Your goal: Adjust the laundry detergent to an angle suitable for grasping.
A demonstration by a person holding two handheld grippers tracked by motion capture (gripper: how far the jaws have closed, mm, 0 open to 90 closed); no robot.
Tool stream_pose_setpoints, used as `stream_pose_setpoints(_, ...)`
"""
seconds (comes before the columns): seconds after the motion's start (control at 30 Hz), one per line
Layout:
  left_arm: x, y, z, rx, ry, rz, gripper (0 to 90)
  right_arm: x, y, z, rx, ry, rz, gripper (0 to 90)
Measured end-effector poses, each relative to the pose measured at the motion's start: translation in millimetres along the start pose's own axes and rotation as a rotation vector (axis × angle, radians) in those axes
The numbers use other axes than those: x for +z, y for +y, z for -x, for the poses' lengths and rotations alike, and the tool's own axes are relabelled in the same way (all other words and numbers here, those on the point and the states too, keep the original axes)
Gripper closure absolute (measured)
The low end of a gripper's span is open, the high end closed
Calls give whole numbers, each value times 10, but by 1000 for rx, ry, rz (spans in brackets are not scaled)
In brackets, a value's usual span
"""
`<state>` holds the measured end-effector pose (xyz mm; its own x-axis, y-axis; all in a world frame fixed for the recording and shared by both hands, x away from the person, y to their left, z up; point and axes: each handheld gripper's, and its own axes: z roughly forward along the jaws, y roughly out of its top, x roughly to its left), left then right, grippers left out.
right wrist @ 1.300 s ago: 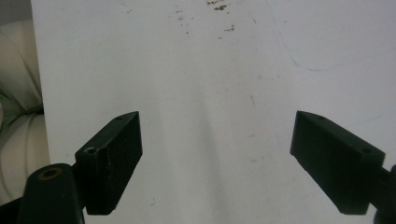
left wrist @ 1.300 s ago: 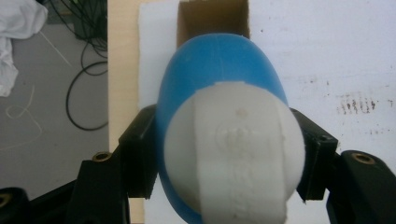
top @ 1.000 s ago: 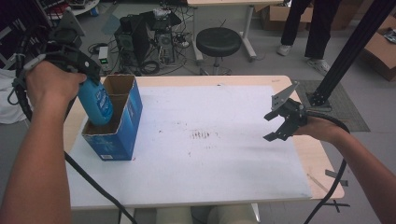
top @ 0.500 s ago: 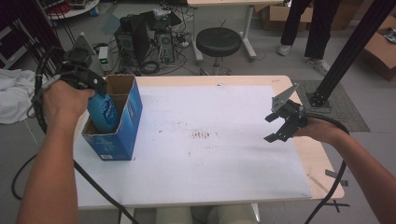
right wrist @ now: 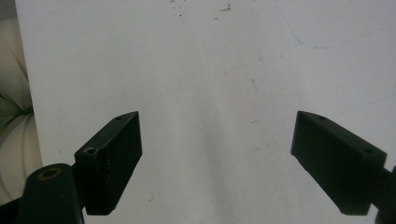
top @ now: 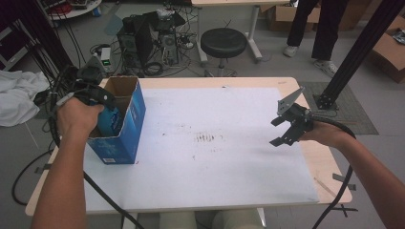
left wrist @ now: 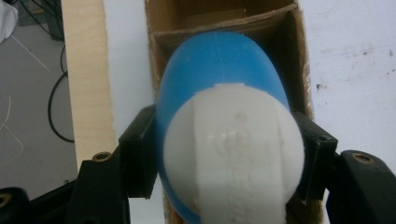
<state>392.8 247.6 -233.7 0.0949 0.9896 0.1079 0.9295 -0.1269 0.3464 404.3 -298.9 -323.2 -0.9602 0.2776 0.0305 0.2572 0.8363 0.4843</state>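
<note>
A blue bottle (left wrist: 219, 79) with a white cap (left wrist: 233, 158) is clamped between the black jaws of my left gripper (left wrist: 229, 154). The bottle points down into an open blue cardboard box (top: 122, 143) that stands upright at the table's left edge. In the high view the bottle (top: 112, 121) is mostly inside the box, under the hand holding my left gripper (top: 106, 110). My right gripper (top: 277, 132) hovers over the right side of the white table top. Its jaws stand wide open with nothing between them, and below my right gripper (right wrist: 217, 158) lies bare white surface.
The white sheet (top: 205, 162) covers most of the wooden table (top: 329, 171). Behind the table are a black stool (top: 223, 43), a computer tower (top: 153, 33) with cables, and a person's legs (top: 310, 24). A black frame post (top: 356, 52) rises at the right. White cloth (top: 16, 95) lies on the floor at the left.
My left hand has come down, sinking the blue bottle from above the box's rim deep into the box. The right gripper has stayed where it was, still open.
</note>
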Motion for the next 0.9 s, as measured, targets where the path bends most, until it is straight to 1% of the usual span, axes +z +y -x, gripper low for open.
stream_pose_setpoints(0.07, 58, -13, 20, 4, 1, -10, 383, 10, -4, 6, -7, 1, -1, 162)
stream_pose_setpoints(0.1, 58, -13, 20, 4, 1, -10, 383, 15, -4, 6, -6, 2, 0, 162)
stream_pose_setpoints(0.13, 116, -24, 36, 7, -3, -20, 383, 19, -4, 5, -3, 2, 0, 160)
stream_pose_setpoints(0.17, 116, -24, 36, 7, -3, -20, 383, 24, -4, 5, -5, 2, 3, 160)
stream_pose_setpoints(0.2, 170, -35, 50, 10, -10, -29, 383, 28, -5, 2, -3, 3, 3, 160)
stream_pose_setpoints(0.43, 309, -64, 65, 13, -20, -65, 382, 21, -31, 2, 9, 4, -2, 160)
stream_pose_setpoints(0.73, 405, -97, 64, 7, -27, -91, 382, 25, -42, 10, 8, 4, -4, 162)
stream_pose_setpoints(0.9, 428, -106, 58, 5, -32, -90, 381, 28, -44, 13, 10, 6, -4, 163)
